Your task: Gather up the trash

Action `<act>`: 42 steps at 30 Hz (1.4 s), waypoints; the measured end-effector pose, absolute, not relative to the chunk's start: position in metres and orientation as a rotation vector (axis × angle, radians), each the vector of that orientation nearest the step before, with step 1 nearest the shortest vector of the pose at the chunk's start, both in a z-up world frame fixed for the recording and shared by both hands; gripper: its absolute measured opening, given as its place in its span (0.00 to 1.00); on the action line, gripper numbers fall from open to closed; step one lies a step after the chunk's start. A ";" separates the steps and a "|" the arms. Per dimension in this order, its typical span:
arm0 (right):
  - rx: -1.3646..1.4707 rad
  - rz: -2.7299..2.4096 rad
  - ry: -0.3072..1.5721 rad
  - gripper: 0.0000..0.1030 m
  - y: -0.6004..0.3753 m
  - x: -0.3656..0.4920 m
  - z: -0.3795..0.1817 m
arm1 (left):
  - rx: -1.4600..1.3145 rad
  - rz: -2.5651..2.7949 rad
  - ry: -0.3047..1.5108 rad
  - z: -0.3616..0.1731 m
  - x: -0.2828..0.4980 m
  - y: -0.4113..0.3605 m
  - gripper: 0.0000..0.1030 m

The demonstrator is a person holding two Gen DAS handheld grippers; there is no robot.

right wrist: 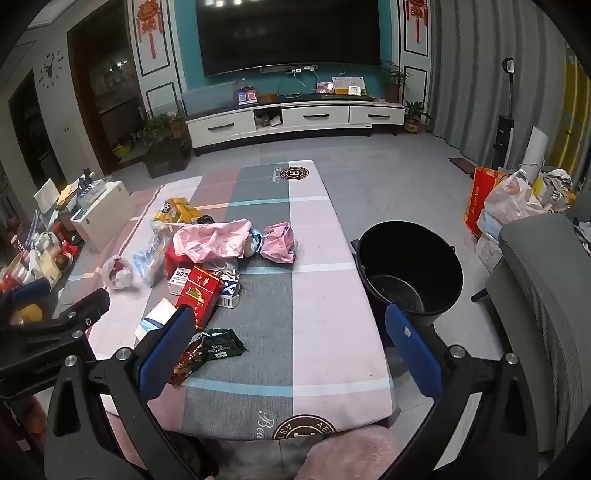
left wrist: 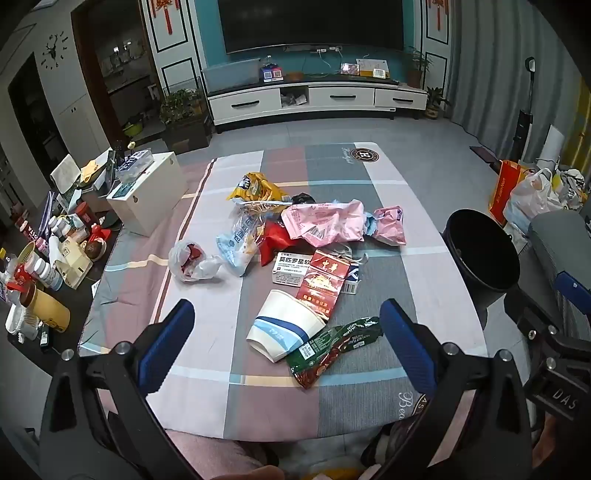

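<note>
Half the paper cup hides behind the right gripper's fingers.

- A home living room: a large dark television hangs on a teal wall above a long white media cabinet with drawers.
- Red Chinese knot ornaments flank the screen, and a wall clock hangs at left.
- Potted plants stand on the tiled floor beside grey curtains.
- A low tabletop under a patchwork cloth carries household wrappers, with a black bucket beside it.
- Shopping bags sit near a grey sofa arm.
</note>
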State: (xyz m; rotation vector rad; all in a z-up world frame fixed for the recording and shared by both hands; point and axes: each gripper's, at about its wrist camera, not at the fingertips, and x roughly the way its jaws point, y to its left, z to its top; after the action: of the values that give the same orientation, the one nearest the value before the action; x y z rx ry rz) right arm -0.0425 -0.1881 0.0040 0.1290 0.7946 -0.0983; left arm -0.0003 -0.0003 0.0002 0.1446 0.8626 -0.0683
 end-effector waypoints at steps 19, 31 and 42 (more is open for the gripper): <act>0.117 -0.107 0.790 0.98 -0.189 -0.045 0.006 | 0.161 -0.077 0.858 0.003 0.000 -0.004 0.97; 0.118 -0.108 0.787 0.98 -0.194 -0.045 0.007 | 0.164 -0.076 0.851 0.005 -0.001 -0.009 0.97; 0.120 -0.108 0.787 0.98 -0.195 -0.045 0.008 | 0.164 -0.079 0.851 0.004 -0.001 -0.007 0.97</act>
State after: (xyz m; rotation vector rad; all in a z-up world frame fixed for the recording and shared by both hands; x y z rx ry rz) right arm -0.0453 -0.1952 0.0078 0.1199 0.7866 -0.1077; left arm -0.0015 -0.0066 0.0035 0.1635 0.8512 -0.0788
